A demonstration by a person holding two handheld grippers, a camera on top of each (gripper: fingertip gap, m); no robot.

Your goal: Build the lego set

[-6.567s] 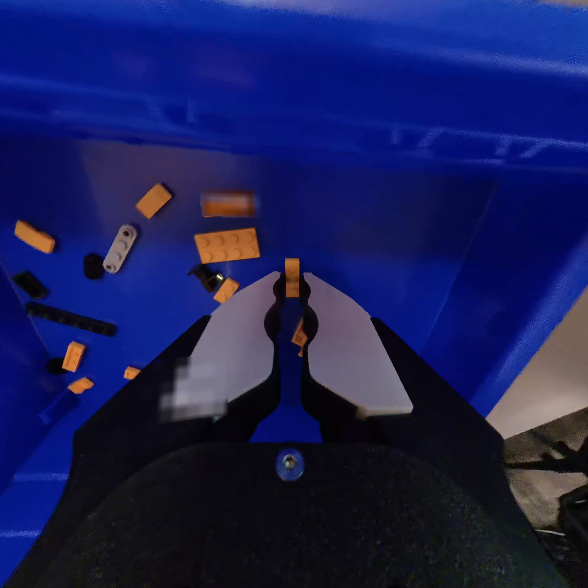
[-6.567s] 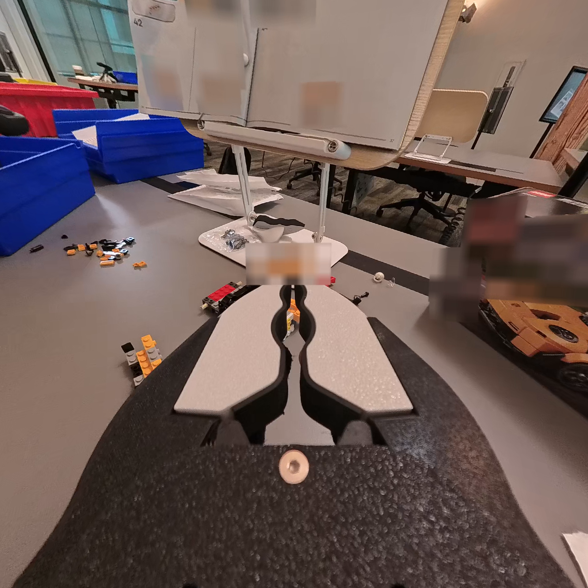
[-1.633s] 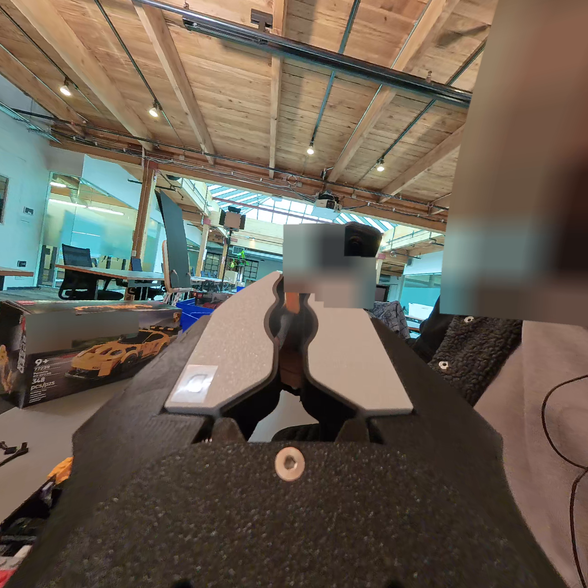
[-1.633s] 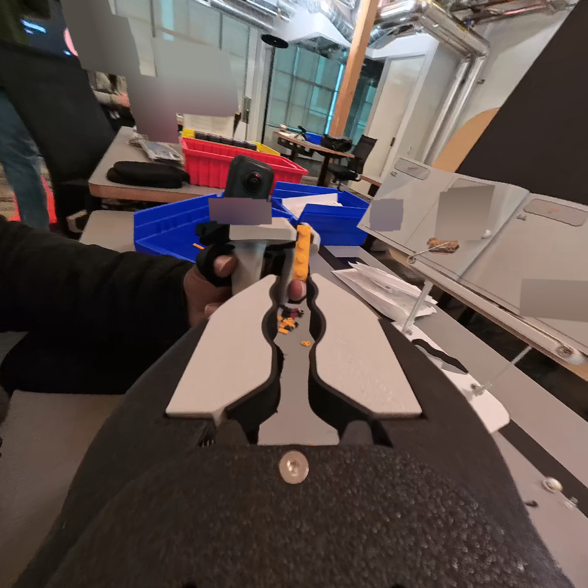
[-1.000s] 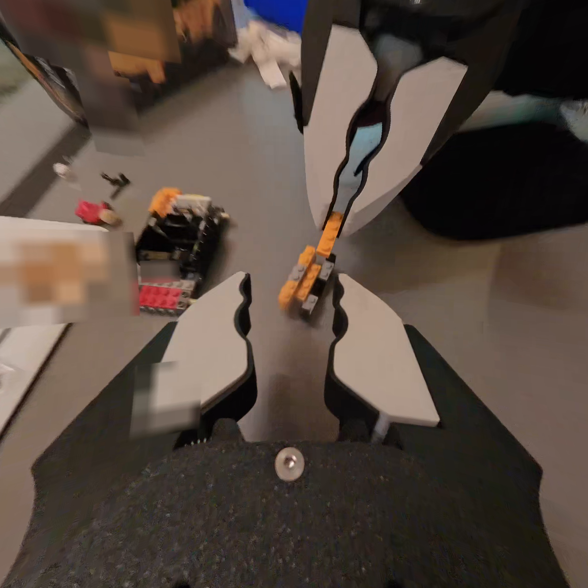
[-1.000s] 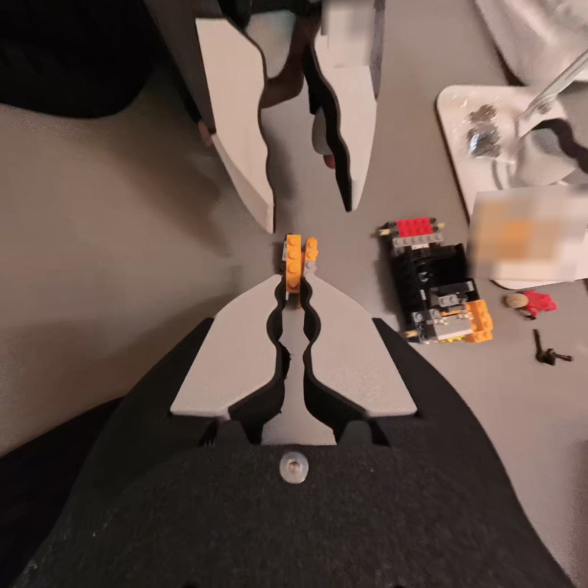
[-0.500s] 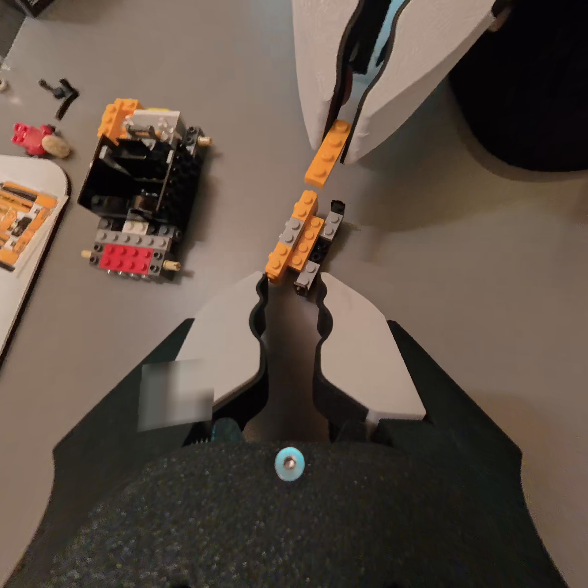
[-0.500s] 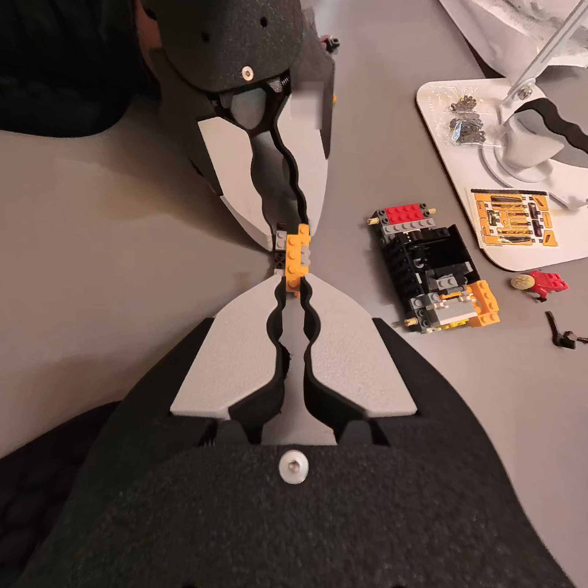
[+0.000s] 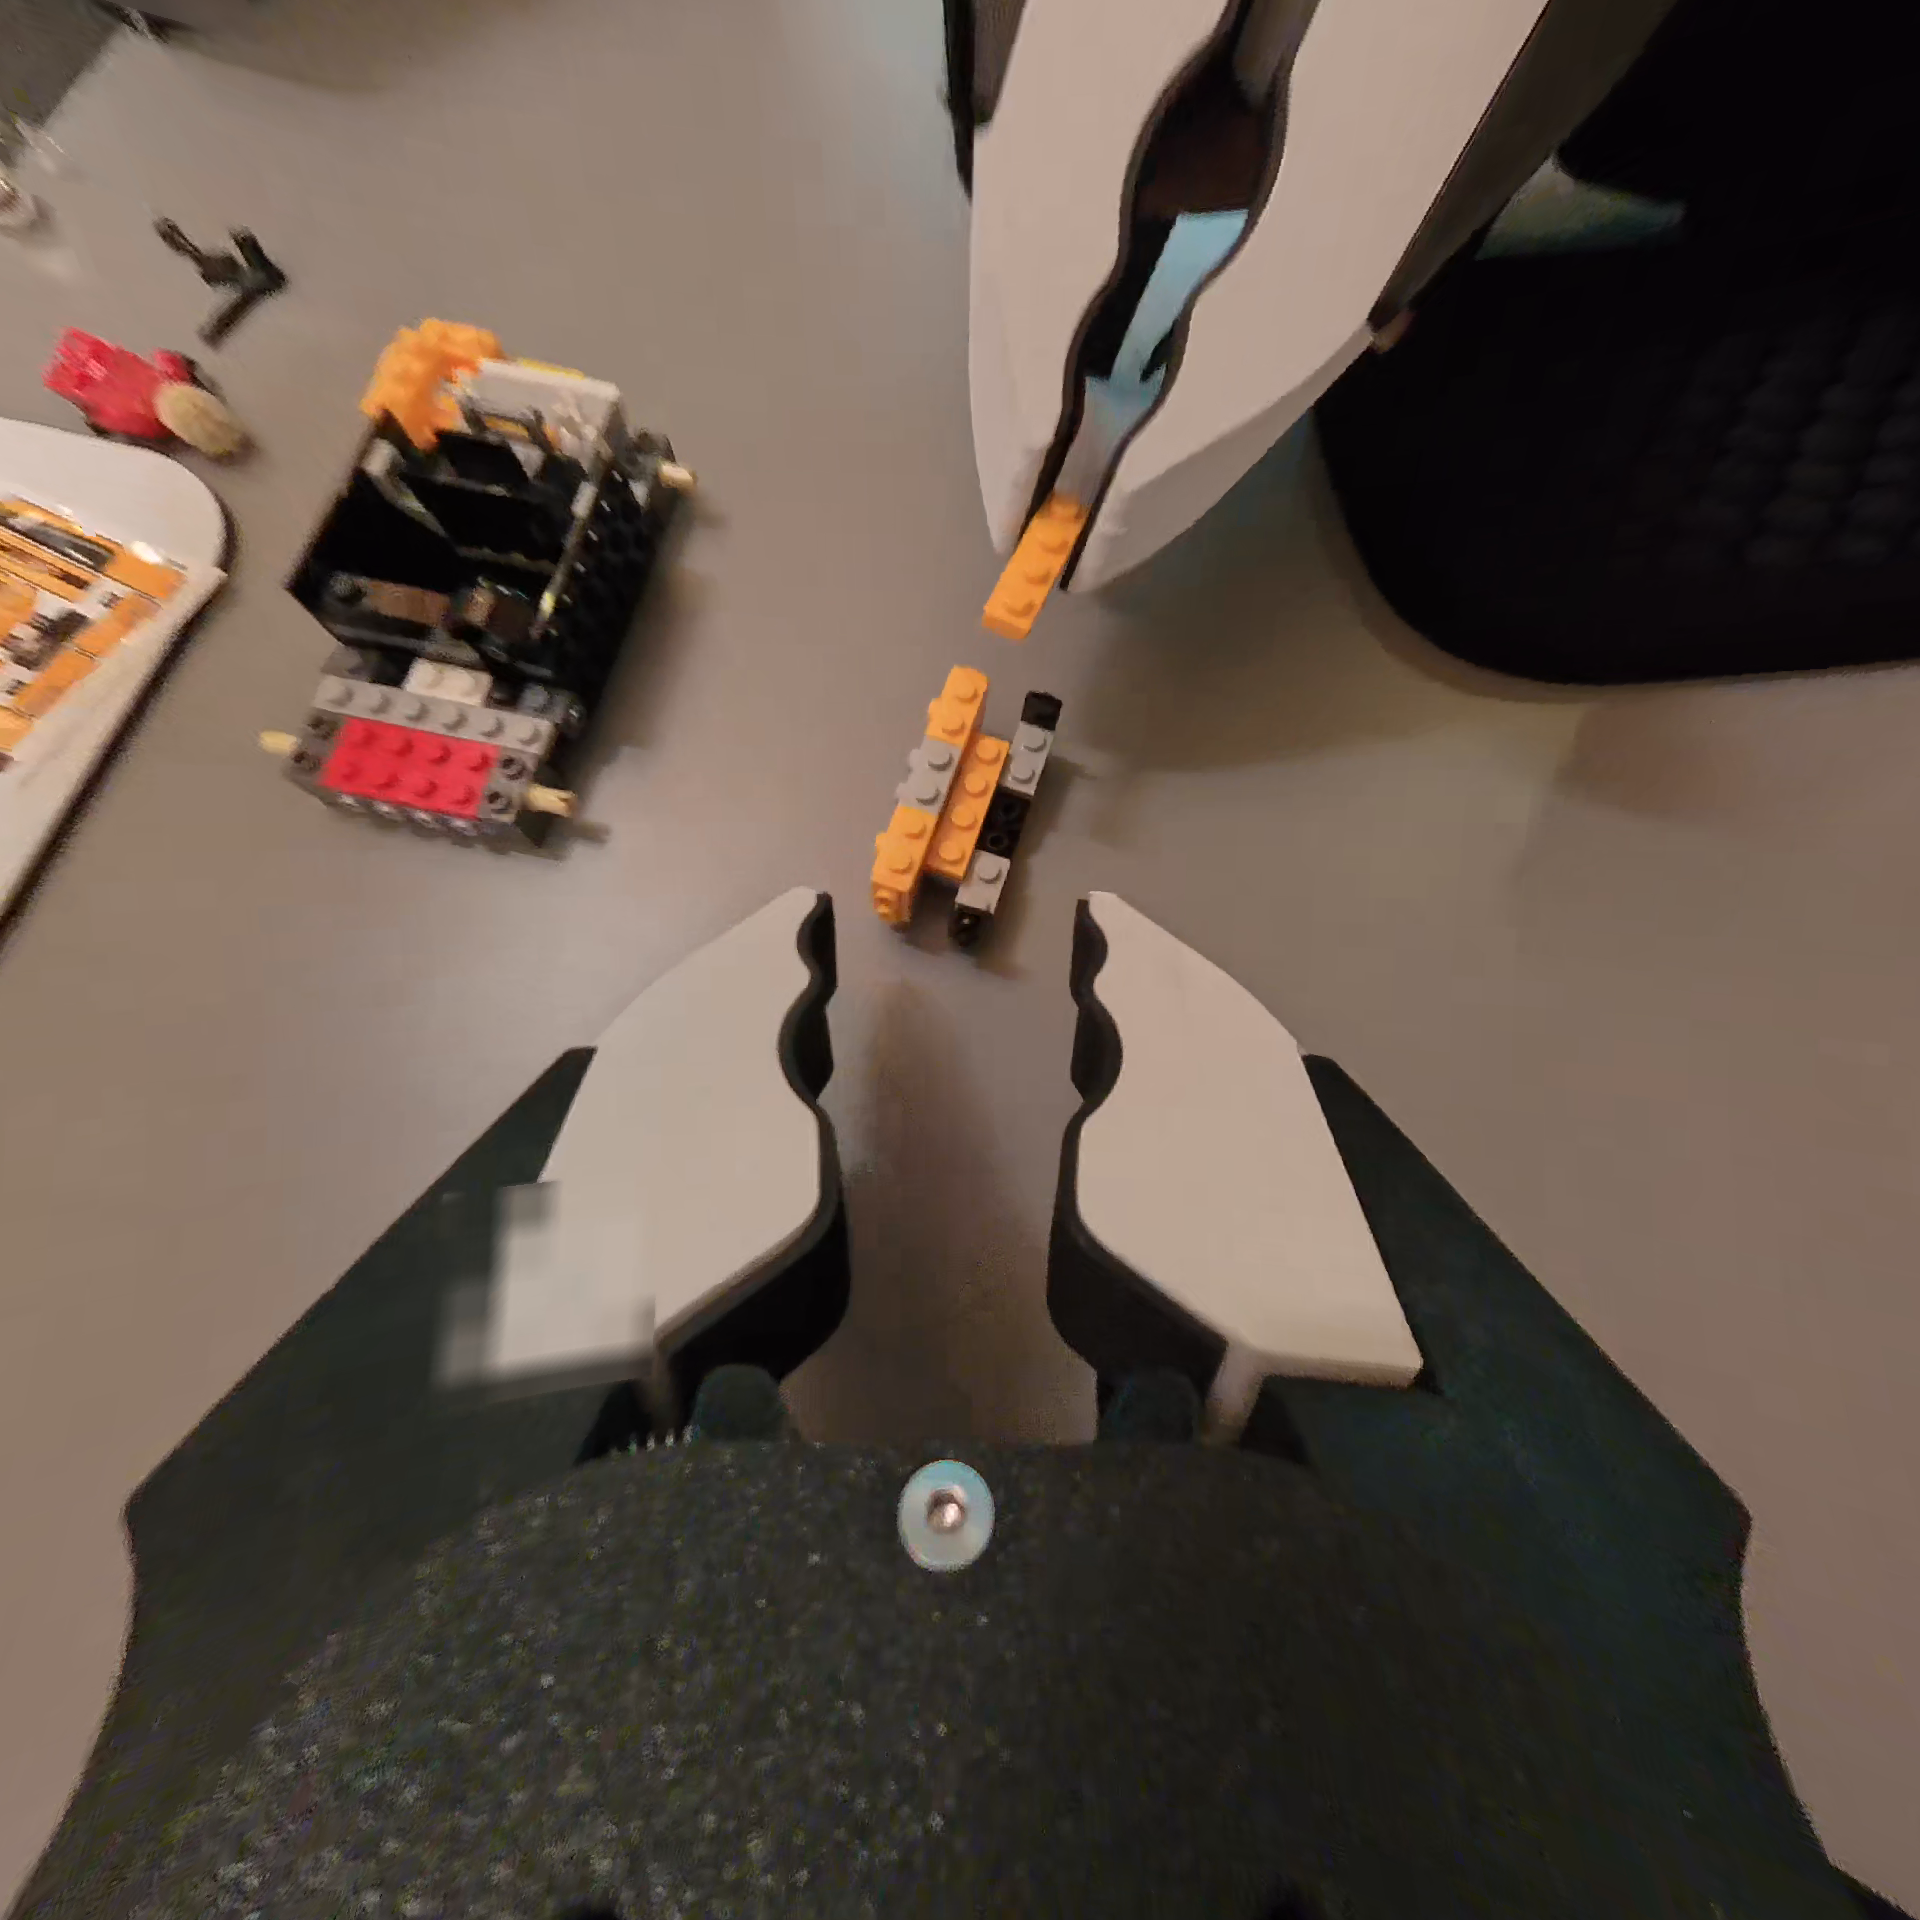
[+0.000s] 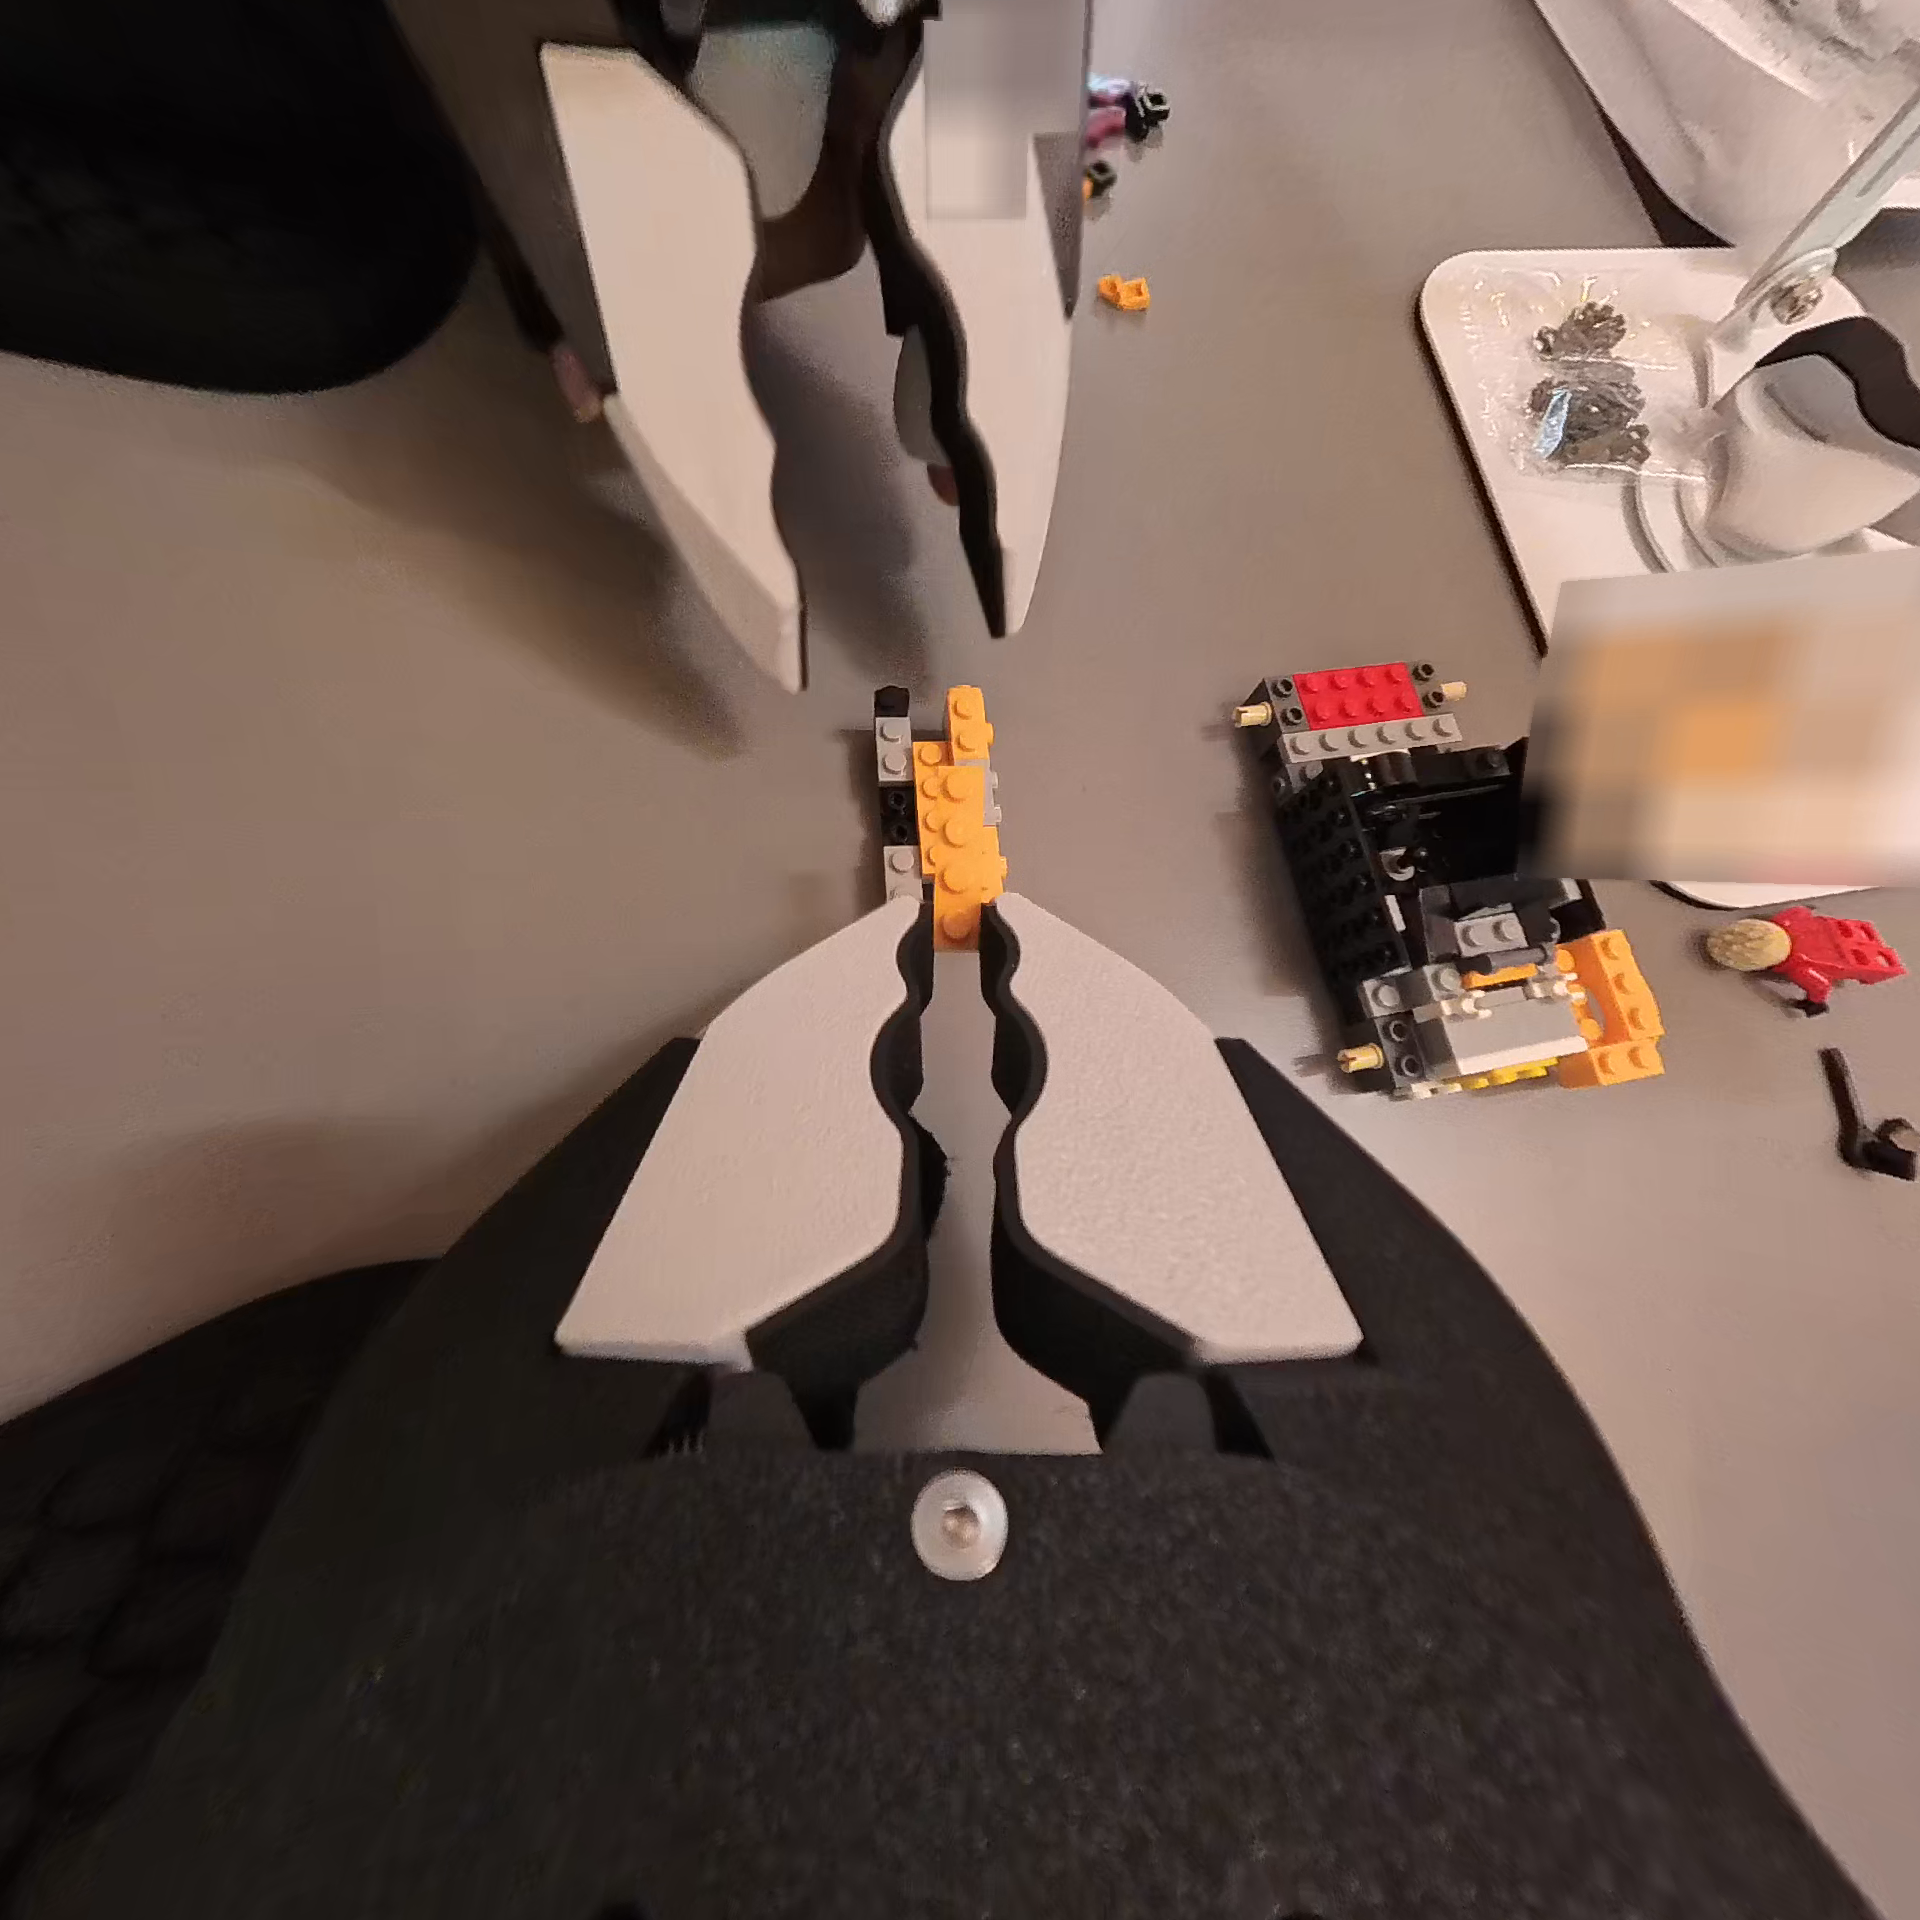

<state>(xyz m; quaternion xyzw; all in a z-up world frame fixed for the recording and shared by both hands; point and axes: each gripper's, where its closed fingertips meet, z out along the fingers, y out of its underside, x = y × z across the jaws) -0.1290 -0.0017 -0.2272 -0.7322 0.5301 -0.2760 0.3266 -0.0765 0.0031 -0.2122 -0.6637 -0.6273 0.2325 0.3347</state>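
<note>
A small orange, grey and black lego subassembly [image 9: 961,800] lies flat on the grey table [image 9: 1455,987]. My left gripper [image 9: 951,914] is open and empty, its tips just short of the subassembly's near end. My right gripper [image 9: 1049,520] faces it from the far side, shut on a narrow orange plate [image 9: 1029,577] held just beyond the subassembly's far end. In the right wrist view my right gripper [image 10: 951,920] holds the orange plate [image 10: 956,894] over the subassembly [image 10: 894,790], and the open left gripper [image 10: 899,639] is beyond it.
A black car chassis [image 9: 468,644] with a red plate stands left of the subassembly; it also shows in the right wrist view [image 10: 1403,883]. A red piece [image 10: 1829,951], black clip [image 10: 1860,1132], small orange piece [image 10: 1122,293], sticker sheet [image 9: 62,603] and white stand base [image 10: 1558,416] lie around. Across from one pair of fingers to the other is roughly 6 centimetres. From either gripper's tips it is about 20 centimetres to the red piece [image 10: 1829,951]. It turns up in the left wrist view [image 9: 125,382] as well.
The orange plate passed from my left gripper to my right. Both grippers came down over the table around the subassembly. In the last half second my left jaws have opened wider.
</note>
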